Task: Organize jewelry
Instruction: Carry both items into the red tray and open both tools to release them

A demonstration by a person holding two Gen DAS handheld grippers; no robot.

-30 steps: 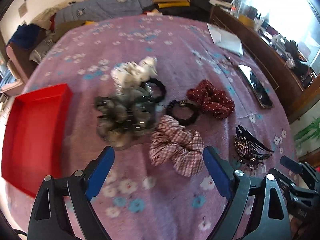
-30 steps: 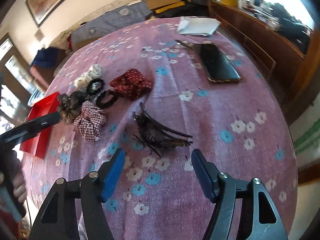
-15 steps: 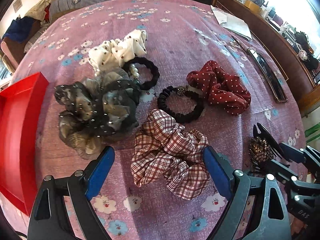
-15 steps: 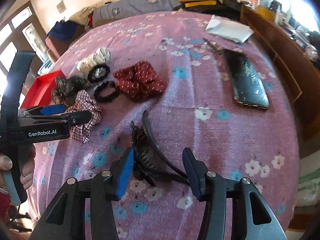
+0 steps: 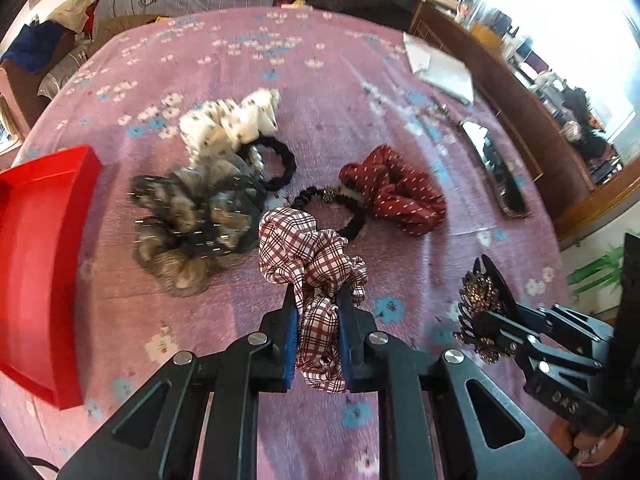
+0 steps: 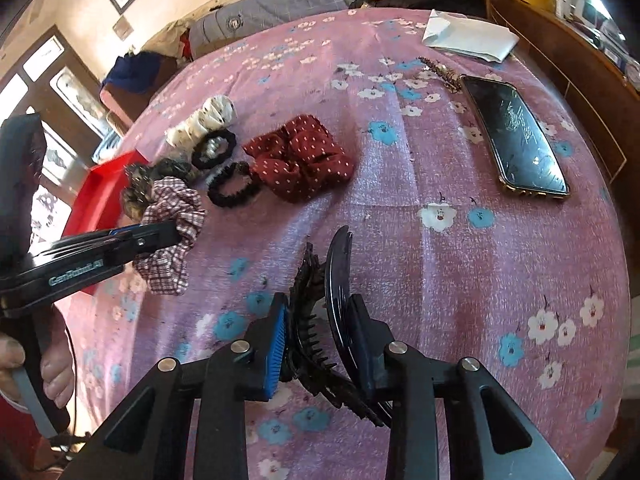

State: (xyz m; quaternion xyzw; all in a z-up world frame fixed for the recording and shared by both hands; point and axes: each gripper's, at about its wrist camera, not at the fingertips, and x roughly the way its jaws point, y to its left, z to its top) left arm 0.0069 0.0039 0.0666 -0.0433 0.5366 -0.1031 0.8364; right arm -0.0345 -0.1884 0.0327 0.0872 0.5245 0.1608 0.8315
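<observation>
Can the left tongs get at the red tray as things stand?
Probably yes: left tongs hold the plaid scrunchie, and bare cloth lies between them and the red tray.

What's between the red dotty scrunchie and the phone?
Nothing, just bare purple cloth between the red scrunchie and the phone, seen from the right wrist.
</observation>
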